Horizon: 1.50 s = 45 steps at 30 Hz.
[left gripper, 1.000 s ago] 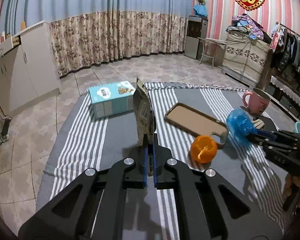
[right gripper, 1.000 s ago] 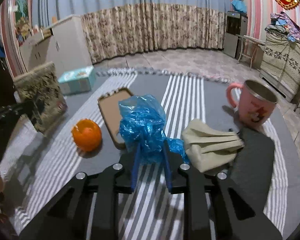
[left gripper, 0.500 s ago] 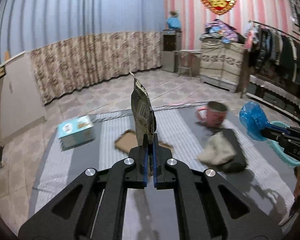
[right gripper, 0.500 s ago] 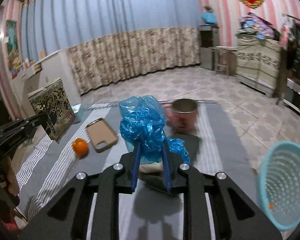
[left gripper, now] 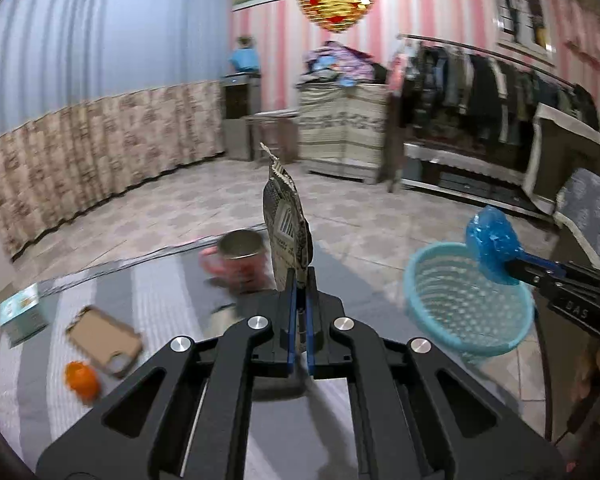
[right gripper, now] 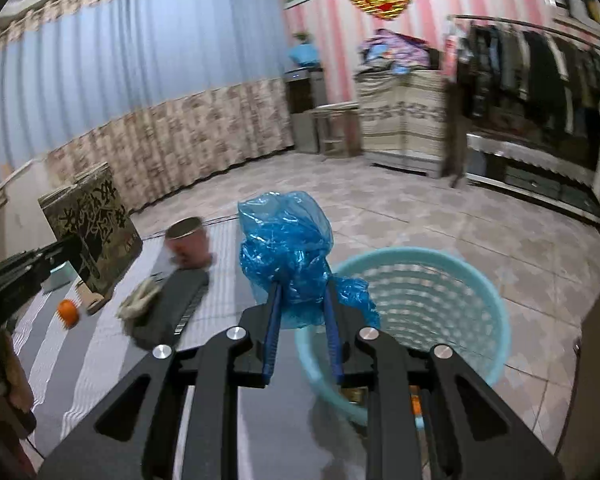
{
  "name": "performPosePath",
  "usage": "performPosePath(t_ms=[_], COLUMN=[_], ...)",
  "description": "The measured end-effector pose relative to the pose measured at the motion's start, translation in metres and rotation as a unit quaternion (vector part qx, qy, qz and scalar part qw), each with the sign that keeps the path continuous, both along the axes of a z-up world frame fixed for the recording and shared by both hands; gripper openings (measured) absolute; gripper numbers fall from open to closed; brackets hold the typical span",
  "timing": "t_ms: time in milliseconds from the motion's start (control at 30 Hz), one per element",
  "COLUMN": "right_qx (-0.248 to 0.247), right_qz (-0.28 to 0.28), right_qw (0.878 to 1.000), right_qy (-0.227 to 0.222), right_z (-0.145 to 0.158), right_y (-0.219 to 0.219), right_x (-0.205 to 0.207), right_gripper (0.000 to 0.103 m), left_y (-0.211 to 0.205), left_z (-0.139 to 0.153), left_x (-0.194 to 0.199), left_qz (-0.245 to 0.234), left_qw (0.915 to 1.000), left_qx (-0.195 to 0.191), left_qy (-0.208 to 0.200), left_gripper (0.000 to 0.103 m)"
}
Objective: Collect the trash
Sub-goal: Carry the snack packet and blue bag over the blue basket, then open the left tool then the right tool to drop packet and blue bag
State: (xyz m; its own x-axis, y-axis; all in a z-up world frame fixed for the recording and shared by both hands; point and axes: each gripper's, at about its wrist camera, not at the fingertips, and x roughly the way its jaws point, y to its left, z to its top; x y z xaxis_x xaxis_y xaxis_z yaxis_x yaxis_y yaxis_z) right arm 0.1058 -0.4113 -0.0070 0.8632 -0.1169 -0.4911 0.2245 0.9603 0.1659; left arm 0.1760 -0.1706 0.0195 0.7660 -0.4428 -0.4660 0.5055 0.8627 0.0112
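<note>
both pieces of trash carried over to the bin

since a second ago both views have swung away from the middle of the striped worktop (left gripper: 148, 296) toward its far end, and a turquoise mesh wastebasket (left gripper: 466, 344) on the tiled floor has come into sight beside it.

the left hand-held gripper (left gripper: 299, 280) is closed tight on the bottom edge of a torn, printed snack packet (left gripper: 286, 232), which stands upright above its blue pads. the right hand-held gripper (right gripper: 301, 312) is clamped on a crumpled blue plastic bag (right gripper: 286, 248), bunched between its jaws. seen from the left wrist, the bag hangs at the basket's far rim; seen from the right wrist, the basket's opening lies just beyond and below the bag.

left behind on the worktop are a pink mug (left gripper: 240, 262), a brown phone case (left gripper: 104, 338), an orange (left gripper: 82, 378), a small teal box (left gripper: 20, 312), and a pale folded cloth (right gripper: 140, 300) lying on a dark pad.

the pickup looks done; what seems to remain is getting each piece over the basket's mouth and letting go, the bag likely first since it is nearer.
</note>
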Motion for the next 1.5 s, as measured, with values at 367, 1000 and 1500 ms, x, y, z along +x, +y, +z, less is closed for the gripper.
performPosePath(t_ms=[367, 1000, 1500], right_qx=[0.018, 0.026, 0.033], right_qz=[-0.064, -0.09, -0.089], right_qw=[0.998, 0.995, 0.994], right_qy=[0.001, 0.023, 0.046], right_z=[-0.021, -0.035, -0.055], right_y=[-0.07, -0.131, -0.133], right_x=[-0.012, 0.005, 0.015], right_gripper=[0.021, 0.021, 0.021], left_y=[-0.091, -0.192, -0.192], left_z=[-0.018, -0.052, -0.061], left_x=[0.001, 0.022, 0.038], left_qz=[-0.07, -0.141, -0.098], left_qw=[0.9973, 0.9881, 0.9929], left_qx=[0.003, 0.01, 0.039], left_qy=[0.023, 0.06, 0.054], left_gripper=[0.002, 0.002, 0.073])
